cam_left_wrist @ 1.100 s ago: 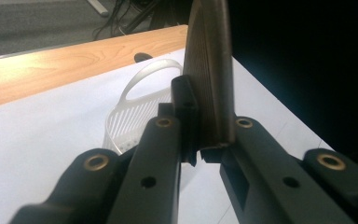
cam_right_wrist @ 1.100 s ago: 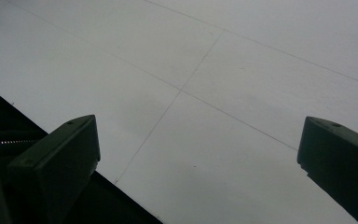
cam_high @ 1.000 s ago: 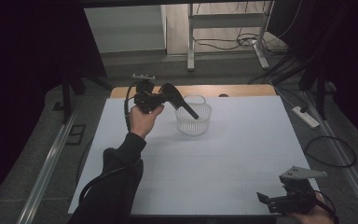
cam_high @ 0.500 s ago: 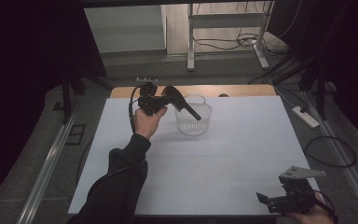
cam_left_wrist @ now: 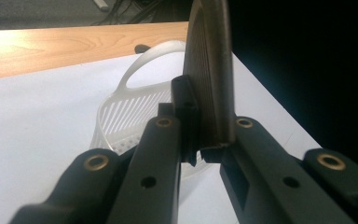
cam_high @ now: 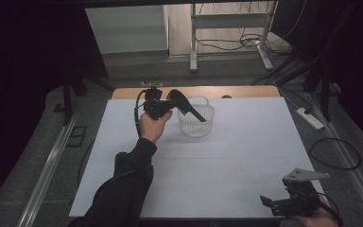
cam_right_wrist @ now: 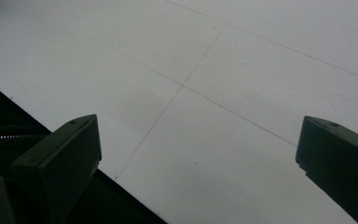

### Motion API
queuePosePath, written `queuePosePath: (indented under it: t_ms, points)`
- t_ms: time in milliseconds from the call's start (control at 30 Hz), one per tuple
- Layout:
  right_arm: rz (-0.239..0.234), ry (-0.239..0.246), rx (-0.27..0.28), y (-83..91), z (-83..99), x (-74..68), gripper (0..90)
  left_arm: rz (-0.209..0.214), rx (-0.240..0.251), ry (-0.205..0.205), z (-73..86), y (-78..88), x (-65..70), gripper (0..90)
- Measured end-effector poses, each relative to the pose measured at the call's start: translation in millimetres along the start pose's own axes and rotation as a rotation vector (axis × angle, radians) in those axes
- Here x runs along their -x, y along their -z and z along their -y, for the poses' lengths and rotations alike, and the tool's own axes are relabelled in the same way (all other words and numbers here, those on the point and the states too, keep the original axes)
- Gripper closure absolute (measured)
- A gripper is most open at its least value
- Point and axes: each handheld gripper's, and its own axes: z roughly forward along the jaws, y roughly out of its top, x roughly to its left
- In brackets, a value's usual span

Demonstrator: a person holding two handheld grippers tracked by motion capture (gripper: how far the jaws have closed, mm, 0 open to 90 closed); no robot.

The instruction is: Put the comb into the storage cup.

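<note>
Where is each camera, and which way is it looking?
High view: above the table's near side, looking forward and down; a forearm and both hands show.
Left gripper view: on the left gripper, looking along its jaws shut on a dark ribbed curved object.
Right gripper view: on the right gripper, facing the white table.
Shared: the clear slotted plastic basket.

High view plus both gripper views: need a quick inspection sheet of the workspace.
Surface: white table top, wooden strip along the far edge.
Job's things: dark high-heeled shoe held over a translucent slotted basket.
Clutter: nothing seen.
Grippers: left gripper shut on the shoe; right gripper open, fingers wide above the bare table near the front right corner.
Cables: black cable trails from the left gripper; loose cables on the floor.
Surroundings: power strip on the floor at right, metal frame behind the table, dark curtains.
</note>
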Motion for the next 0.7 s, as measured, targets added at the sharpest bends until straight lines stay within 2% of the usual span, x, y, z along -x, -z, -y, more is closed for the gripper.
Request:
queuePosePath:
  t_ms: [700]
  points:
    - [-0.002, 0.001, -0.007, -0.5, -0.1, -0.1, 1.0, 0.009, 0.003, 0.027, 10.0, -13.3, -4.1, 86.8]
